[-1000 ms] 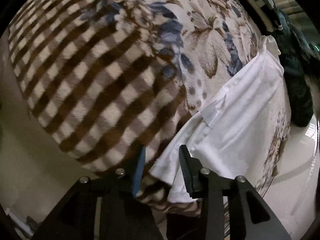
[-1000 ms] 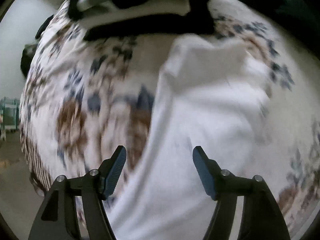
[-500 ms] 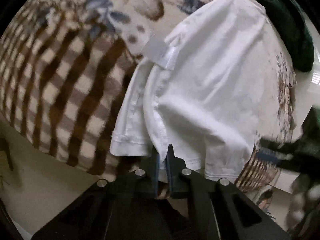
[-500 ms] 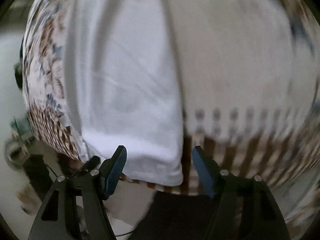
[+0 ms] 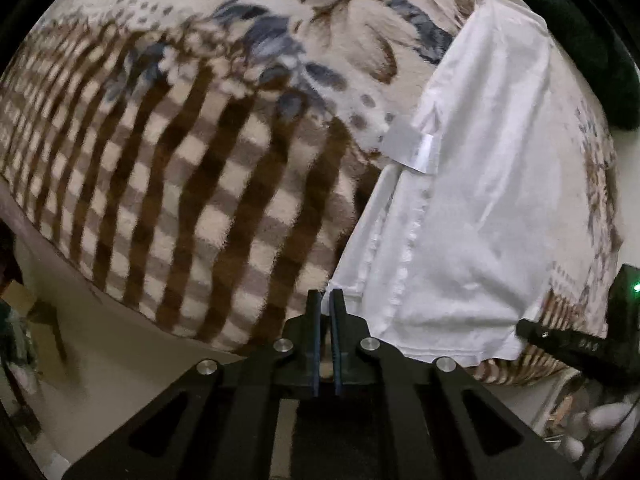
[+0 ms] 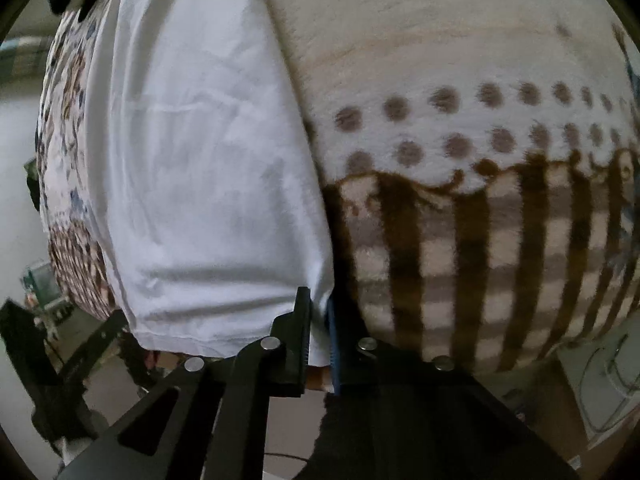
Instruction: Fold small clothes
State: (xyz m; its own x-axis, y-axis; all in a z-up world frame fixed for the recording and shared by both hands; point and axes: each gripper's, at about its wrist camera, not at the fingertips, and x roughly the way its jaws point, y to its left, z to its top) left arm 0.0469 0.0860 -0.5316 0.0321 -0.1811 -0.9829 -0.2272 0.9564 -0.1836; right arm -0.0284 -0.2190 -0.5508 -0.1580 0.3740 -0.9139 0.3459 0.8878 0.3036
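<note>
Shirt (image 6: 208, 168) corner between right fingers (image 6: 302, 320)

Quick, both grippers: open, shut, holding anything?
Left gripper: shut on white cotton garment corner.
Right gripper: closing, garment's other corner between its jaws.

Left claw (image 5: 325, 300) pinched; right claw (image 6: 318, 304) closing, both downward.

White garment (image 5: 480, 208) flat on patterned blanket (image 5: 208, 184)
</note>
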